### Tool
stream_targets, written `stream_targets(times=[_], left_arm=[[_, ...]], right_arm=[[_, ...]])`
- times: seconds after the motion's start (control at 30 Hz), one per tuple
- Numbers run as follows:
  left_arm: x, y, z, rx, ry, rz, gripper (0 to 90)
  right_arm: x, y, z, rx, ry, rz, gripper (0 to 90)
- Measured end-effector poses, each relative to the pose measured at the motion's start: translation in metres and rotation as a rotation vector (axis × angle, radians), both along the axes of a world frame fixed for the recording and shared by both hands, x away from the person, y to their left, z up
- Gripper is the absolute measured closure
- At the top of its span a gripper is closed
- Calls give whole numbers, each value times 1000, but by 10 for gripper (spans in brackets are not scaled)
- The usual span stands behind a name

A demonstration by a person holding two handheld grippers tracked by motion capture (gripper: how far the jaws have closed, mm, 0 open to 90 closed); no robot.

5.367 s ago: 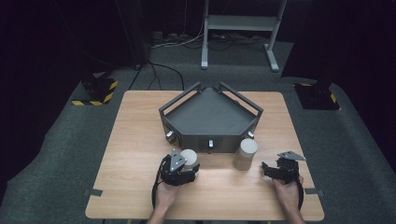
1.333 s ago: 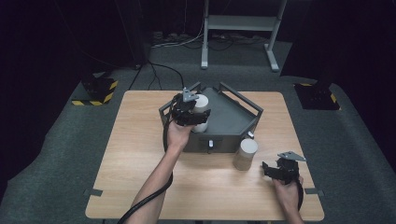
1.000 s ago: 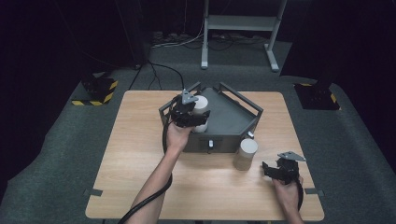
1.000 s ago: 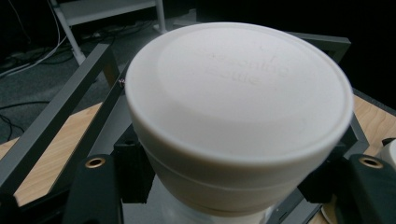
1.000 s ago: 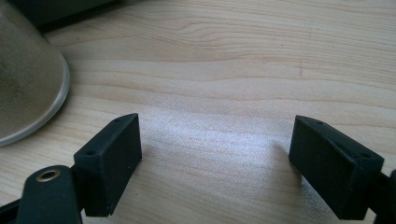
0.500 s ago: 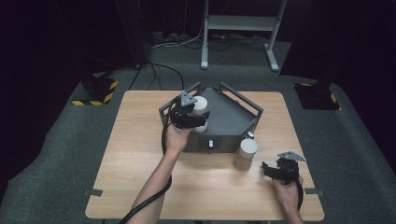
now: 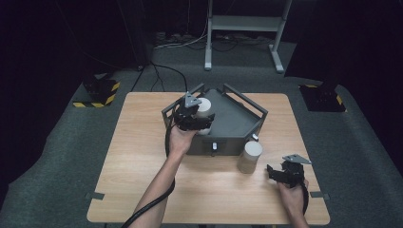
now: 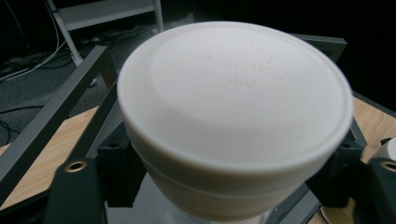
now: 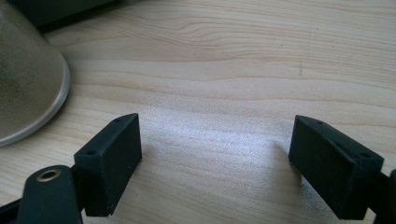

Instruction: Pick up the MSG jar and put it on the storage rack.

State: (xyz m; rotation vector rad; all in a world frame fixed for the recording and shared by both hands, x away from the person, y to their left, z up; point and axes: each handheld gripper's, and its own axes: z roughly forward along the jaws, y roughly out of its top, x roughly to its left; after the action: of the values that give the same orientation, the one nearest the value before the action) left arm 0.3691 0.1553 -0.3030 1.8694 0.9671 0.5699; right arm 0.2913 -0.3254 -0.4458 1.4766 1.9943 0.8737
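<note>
Left gripper (image 7: 197, 118) clamps white tub (image 8: 233, 116) (its base hidden).

A tray (image 7: 247, 124) sits at the desk's (image 7: 142, 156) far middle; one cup (image 7: 204, 108) is over its left side, another cup (image 7: 249, 156) stands before its right corner.

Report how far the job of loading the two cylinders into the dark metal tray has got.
Nothing is in the dark metal frame tray yet. In hand: the left gripper is shut on the white round-lidded cylinder, held above the tray's left part, not released. Left: the beige cylinder stands on the wooden table in front of the tray, while the right gripper sits open beside it.
</note>
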Motion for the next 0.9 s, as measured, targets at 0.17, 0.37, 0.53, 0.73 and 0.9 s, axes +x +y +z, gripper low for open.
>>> stream_targets(times=[0.17, 0.37, 0.53, 0.73, 0.9], left_arm=[[-6, 3, 0, -3, -17, 2, 166], [-12, 6, 1, 14, -15, -3, 121], [-24, 5, 1, 74, -35, -12, 111], [-40, 14, -3, 78, -52, -24, 110], [-51, 19, -6, 93, -55, -35, 107]], right_arm=[[0, 0, 0, 0, 0, 0, 166], [0, 0, 0, -1, -1, 1, 166], [0, 0, 0, 0, -1, 1, 166], [0, 0, 0, 0, -1, 1, 166], [0, 0, 0, 1, 0, 0, 166]])
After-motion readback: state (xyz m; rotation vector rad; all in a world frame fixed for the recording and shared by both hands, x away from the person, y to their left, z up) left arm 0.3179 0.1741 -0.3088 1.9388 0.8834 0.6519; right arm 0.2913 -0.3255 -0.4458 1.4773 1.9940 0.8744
